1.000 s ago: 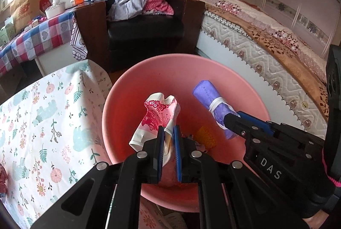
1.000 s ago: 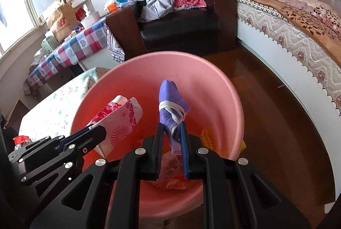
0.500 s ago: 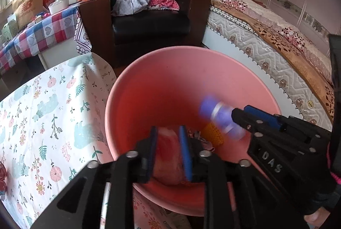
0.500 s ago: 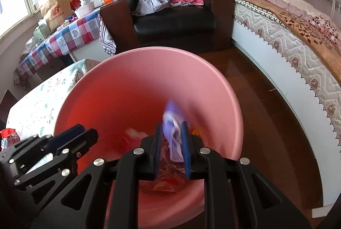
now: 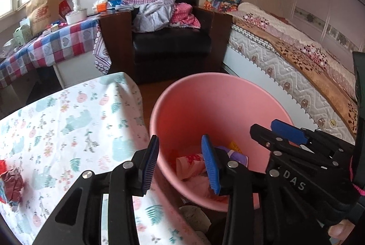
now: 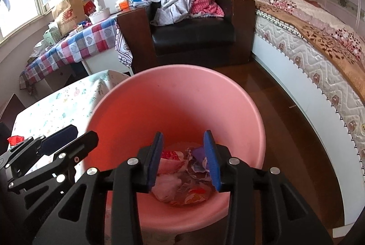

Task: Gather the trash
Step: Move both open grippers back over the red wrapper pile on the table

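- The wooden floor (image 6: 280, 108) carries the pink bin (image 6: 228, 94), which stands just beside the table.
- The table's floral cloth (image 5: 68, 121) bears crumpled red trash (image 5: 11, 185) near its edge.
- Wrappers (image 6: 182, 176) lie on the bin's bottom.

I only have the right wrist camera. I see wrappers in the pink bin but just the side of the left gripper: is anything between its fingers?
Observer: No. The left gripper is opening with nothing between its fingers, and the pink patterned wrapper lies down in the bin.
Operator: Any trash left on the table?
Observer: Yes, a crumpled dark red wrapper lies on the floral tablecloth, at the far left edge of the left wrist view.
Operator: Anything in the bin that I miss?
Observer: A small yellow piece, right beside the purple wrapper.
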`<state>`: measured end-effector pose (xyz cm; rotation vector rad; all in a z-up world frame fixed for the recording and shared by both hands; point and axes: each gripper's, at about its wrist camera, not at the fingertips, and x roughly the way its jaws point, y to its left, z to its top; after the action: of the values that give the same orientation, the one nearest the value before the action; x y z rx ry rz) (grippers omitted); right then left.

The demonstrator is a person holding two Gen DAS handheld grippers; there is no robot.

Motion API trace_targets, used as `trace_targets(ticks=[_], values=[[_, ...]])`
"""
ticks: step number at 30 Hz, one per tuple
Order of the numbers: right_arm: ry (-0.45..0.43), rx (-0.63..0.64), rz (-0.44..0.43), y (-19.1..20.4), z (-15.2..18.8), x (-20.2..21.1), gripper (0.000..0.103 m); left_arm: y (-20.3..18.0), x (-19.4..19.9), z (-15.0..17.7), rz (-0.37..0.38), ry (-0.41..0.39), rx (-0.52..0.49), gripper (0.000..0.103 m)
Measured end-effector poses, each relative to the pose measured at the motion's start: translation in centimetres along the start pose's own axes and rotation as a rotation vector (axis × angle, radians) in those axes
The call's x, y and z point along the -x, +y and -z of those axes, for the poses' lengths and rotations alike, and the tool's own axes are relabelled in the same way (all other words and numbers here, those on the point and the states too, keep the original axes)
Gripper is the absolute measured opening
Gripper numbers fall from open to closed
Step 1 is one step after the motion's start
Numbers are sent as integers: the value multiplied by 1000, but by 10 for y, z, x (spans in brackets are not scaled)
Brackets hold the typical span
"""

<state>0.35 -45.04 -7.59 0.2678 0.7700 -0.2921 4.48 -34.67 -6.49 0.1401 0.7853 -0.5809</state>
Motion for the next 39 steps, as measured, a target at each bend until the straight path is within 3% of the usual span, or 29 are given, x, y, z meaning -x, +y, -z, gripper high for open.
trace_targets(ticks=[4, 16, 39], values=[[-32, 10, -17, 13, 4, 14, 48, 13, 17, 5, -15, -22, -1, 41], [-32, 111, -86, 78, 21, 36, 48, 63, 68, 28, -81, -62, 29, 46], [-18, 228, -155, 153, 34, 47, 48, 144, 138, 73, -163, -87, 141, 49]])
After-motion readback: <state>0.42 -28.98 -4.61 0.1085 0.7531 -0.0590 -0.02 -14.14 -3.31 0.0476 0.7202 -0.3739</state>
